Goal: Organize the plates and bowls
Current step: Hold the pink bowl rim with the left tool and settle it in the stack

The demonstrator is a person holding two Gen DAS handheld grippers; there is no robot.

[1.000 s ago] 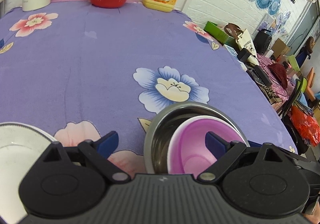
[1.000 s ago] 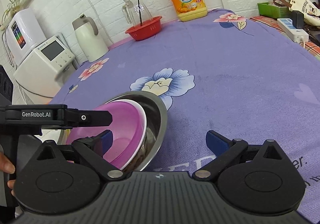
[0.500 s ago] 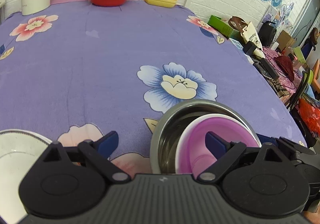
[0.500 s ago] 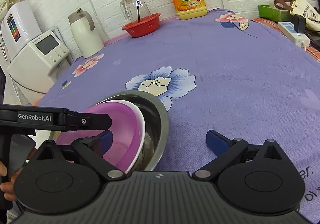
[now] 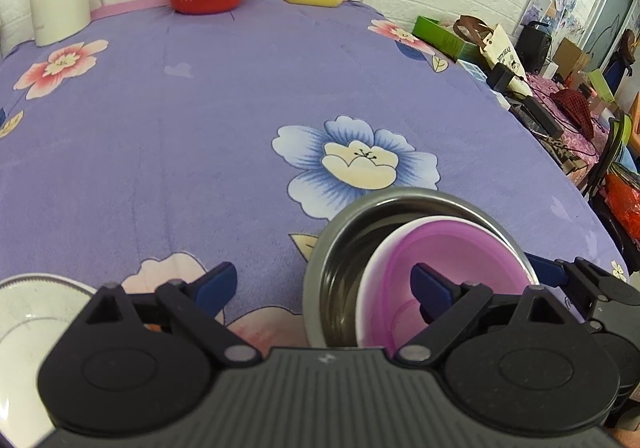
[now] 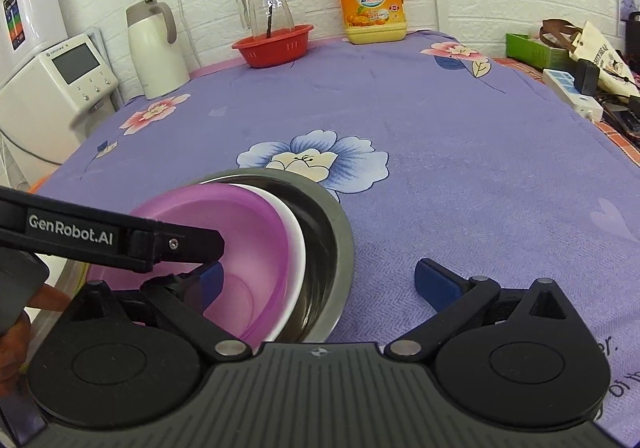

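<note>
Tongs came first in both views: the left gripper sat at the bottom of its frame with its blue pads spread wide and nothing between them, one pad over the cloth and the other over the pink bowl. The right gripper at the bottom of its frame was likewise released, its left pad hanging over the pink bowl and its right pad over bare cloth. That pink bowl, white on the outside, lay tilted inside a steel bowl in the lower right of the left view, and in the lower left of the right view, where the steel bowl showed its rim just below a blue flower. A white plate lay at the lower left edge of the left view, apart from the bowls. The purple flowered tablecloth filled the middle of both frames. Along the top of the right view, against the white brick wall, stood a white kettle, a red basket holding a glass jug, and a yellow soap bottle.
</note>
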